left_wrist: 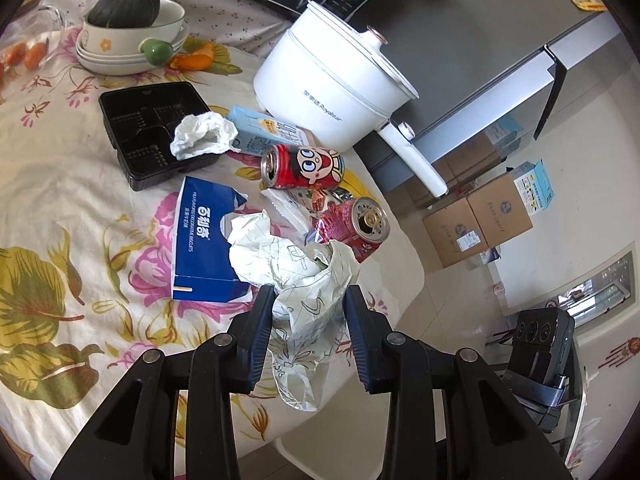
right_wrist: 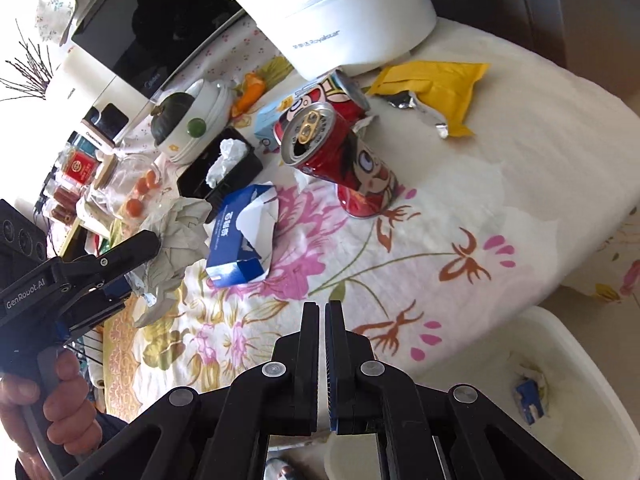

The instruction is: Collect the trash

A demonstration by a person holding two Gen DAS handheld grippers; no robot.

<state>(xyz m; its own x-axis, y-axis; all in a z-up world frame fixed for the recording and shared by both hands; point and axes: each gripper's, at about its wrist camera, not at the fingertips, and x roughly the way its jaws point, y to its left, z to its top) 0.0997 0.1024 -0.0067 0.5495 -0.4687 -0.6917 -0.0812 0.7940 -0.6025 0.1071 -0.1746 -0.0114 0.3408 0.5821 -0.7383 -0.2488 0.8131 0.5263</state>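
The left gripper (left_wrist: 309, 296) clasped a crumpled white printed wrapper (left_wrist: 304, 280), apparently paper, near the tabletop's (left_wrist: 60, 208) edge, while the right gripper (right_wrist: 322, 312) was clenched on nothing above that edge.

I see a desk (right_wrist: 500, 184) covered with a cream cloth printed with pink and olive flowers. On it lie a black plastic tray (left_wrist: 148, 128) with a crumpled tissue (left_wrist: 202, 136) in it, a torn blue biscuit box (left_wrist: 202, 240), a pale blue carton (left_wrist: 260, 130), and a red cartoon can (left_wrist: 302, 166) on its side. A second red can (left_wrist: 354, 226) lies nearer the edge, a white electric pot (left_wrist: 332, 84) stands behind them, and a yellow wrapper (right_wrist: 436, 88) lies beside the pot. Stacked bowls holding a dark green squash (left_wrist: 124, 6) sit at the far side.
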